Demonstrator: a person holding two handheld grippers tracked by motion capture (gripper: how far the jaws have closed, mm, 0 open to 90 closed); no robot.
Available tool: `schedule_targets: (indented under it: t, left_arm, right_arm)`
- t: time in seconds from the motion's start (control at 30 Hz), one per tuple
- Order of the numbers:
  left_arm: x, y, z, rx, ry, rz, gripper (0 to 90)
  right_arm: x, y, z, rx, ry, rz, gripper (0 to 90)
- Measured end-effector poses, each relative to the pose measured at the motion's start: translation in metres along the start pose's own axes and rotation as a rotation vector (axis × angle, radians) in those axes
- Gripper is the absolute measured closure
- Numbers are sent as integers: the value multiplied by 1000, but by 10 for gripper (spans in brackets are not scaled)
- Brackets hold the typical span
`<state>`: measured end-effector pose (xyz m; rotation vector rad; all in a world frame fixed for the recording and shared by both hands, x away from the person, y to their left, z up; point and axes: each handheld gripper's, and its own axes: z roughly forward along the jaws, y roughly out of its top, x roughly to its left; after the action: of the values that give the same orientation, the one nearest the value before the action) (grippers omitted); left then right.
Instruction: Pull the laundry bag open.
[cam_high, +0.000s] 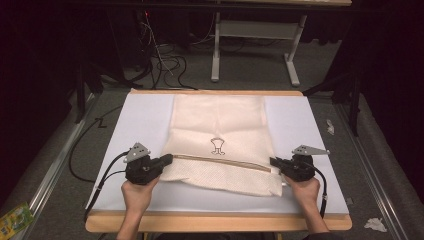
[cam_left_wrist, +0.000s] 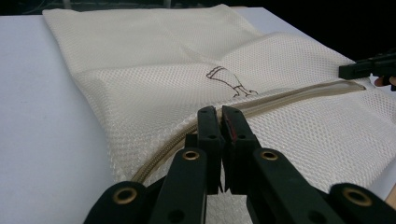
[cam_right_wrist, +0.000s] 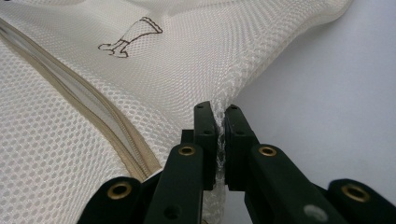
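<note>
A cream mesh bag (cam_high: 220, 125) lies flat on a white sheet (cam_high: 140, 120), with a small brown drawing (cam_high: 217, 145) above its tan zipper (cam_high: 222, 161). My left gripper (cam_high: 169, 159) is at the zipper's left end. In the left gripper view its jaws (cam_left_wrist: 219, 114) stand pressed together over the zipper (cam_left_wrist: 299, 93) and the mesh (cam_left_wrist: 154, 88). My right gripper (cam_high: 274, 161) holds the bag's right edge. In the right gripper view it (cam_right_wrist: 219, 112) is shut with a fold of mesh (cam_right_wrist: 187, 60) pinched between the jaws, the zipper (cam_right_wrist: 84, 98) running off to the left.
The sheet covers a wooden tabletop (cam_high: 215, 222). Beyond the table stand grey table legs (cam_high: 216, 50) and tangled cables (cam_high: 165, 62) on the floor. Crumpled paper (cam_high: 375, 225) and a green packet (cam_high: 12, 220) lie on the floor at the sides.
</note>
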<state>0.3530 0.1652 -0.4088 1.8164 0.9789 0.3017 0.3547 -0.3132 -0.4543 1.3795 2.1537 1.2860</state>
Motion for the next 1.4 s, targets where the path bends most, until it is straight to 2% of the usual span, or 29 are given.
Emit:
schedule_targets:
  t: [0.17,0.3,0.4,0.6,0.73,1.4]
  left_arm:
    - [3,-1,-2,-19,2,-12,872]
    - [4,-3,-4,-15,8,-4,872]
    - [6,-3,-5,-25,8,-16,872]
    - [8,-4,-5,-25,6,-16,871]
    - [11,-4,-10,-34,21,-20,872]
    - [18,-5,-16,-36,32,-23,872]
  right_arm:
    - [-1,0,0,3,-9,-3,873]
    - [0,0,0,5,-11,-2,874]
    - [0,0,0,7,-15,-7,873]
    - [0,0,-1,11,-16,-12,873]
    - [-3,-1,-2,10,-23,-4,873]
    - [-6,2,-7,4,-35,-8,875]
